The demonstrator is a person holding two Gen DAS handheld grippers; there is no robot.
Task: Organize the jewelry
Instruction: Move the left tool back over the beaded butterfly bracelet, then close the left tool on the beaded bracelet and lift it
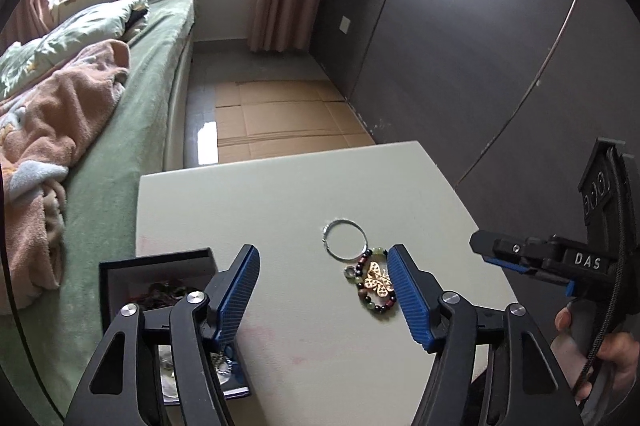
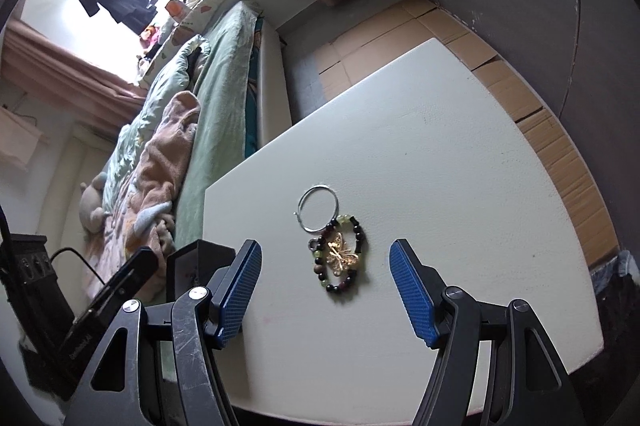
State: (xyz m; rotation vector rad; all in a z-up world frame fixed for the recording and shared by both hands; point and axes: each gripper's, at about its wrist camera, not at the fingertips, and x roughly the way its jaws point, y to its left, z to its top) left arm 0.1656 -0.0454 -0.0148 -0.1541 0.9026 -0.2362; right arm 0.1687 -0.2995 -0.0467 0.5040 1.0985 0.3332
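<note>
The white table [image 2: 440, 154] carries the jewelry near its middle, with bare surface running out to the far edge and the right edge, beyond which flattened cardboard [image 2: 560, 146] covers the floor beside a dark wardrobe wall [image 1: 460, 26]. On the left side a bed [image 1: 132, 114] with a green sheet runs close along the table's edge. The black jewelry box [image 1: 156, 278] sits at the near left corner of the table, open, with dark pieces inside, partly hidden behind the left gripper [image 1: 324, 290]. A thin silver hoop [image 2: 319, 203] lies flat, touching a beaded bracelet [image 2: 340, 254] of dark and green beads, and a gold butterfly brooch [image 2: 341, 258] rests on the bracelet. The left gripper hangs low over the table with its 2 blue fingers spread wide and nothing between them; its right finger overlaps the bracelet's edge in the left wrist view. The right gripper [image 2: 326, 290] is likewise released and empty, tilted, pointing at the bracelet from the near side, with a hand [image 1: 592, 354] on its handle.
</note>
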